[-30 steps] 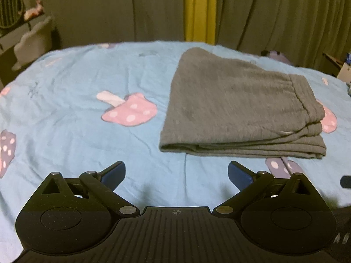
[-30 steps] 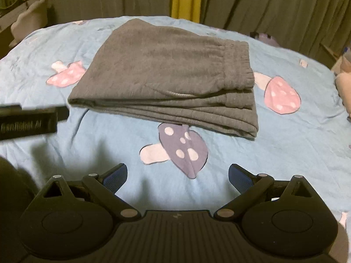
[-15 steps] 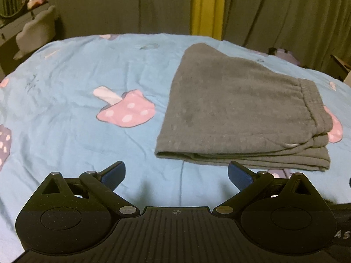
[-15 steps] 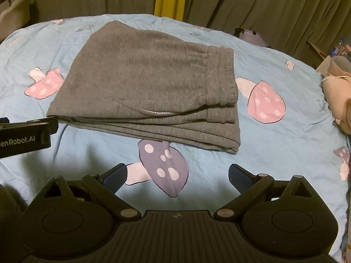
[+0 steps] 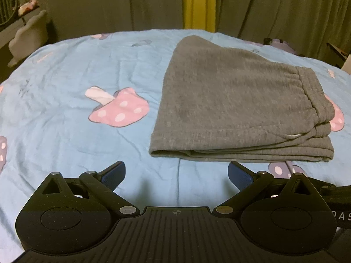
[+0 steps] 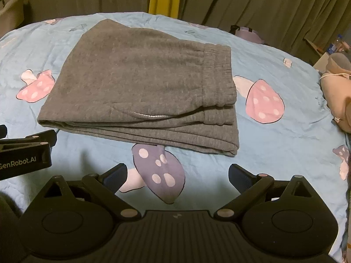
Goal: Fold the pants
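Legible text, right wrist view: white lettering "GenRobot.AI" on the black side face of the left gripper (image 6: 26, 153), which enters at the left edge of the frame, above the blue bedsheet (image 6: 285, 149). First letter is partly cut by the frame edge.

Left wrist view: white letters "D A S" on a black body at the far right edge, low in the frame, belonging to the right gripper (image 5: 342, 215). String is cut off by the frame edge; remainder not readable.

No readable print on the grey pants (image 6: 140, 83).
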A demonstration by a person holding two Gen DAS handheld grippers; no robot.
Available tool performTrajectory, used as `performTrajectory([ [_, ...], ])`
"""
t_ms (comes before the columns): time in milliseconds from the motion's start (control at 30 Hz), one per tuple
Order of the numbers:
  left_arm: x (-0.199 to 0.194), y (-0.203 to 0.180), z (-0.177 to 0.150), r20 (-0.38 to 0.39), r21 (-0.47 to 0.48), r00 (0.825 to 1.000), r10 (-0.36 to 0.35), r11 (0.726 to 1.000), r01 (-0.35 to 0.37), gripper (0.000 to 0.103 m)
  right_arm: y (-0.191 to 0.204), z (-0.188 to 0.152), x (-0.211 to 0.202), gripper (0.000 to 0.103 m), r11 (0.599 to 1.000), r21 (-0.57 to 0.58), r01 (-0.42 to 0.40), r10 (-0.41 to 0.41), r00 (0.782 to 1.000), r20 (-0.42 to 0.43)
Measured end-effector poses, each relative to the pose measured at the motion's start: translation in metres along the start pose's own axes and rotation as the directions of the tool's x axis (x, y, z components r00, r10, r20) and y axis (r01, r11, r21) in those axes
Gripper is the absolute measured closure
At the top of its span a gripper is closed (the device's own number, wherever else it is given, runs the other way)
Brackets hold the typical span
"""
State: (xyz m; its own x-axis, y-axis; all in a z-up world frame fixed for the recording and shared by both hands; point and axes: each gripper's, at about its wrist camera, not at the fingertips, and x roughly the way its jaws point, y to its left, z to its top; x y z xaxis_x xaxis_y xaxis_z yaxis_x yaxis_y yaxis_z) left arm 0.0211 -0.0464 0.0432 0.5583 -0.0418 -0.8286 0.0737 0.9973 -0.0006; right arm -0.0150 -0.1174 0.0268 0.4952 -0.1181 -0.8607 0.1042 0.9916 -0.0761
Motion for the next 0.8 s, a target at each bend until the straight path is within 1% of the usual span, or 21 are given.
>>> performTrajectory([
  [233, 0.0008, -0.0023, -0.0008, 0.003, 0.015, 1.0, 0.005, 1.0, -0.005, 0.001, -0.002, 0.0011, 0.0, 0.004, 1.0, 0.007, 0.001, -0.001, 1.0, 0.003],
  [800, -0.0009, -0.004, -0.0016, 0.0, 0.024, 1.0, -0.012, 1.0, 0.012, 0.001, -0.0054, 0.0025, -0.0022, 0.004, 1.0, 0.016, 0.0, 0.0, 1.0, 0.003],
])
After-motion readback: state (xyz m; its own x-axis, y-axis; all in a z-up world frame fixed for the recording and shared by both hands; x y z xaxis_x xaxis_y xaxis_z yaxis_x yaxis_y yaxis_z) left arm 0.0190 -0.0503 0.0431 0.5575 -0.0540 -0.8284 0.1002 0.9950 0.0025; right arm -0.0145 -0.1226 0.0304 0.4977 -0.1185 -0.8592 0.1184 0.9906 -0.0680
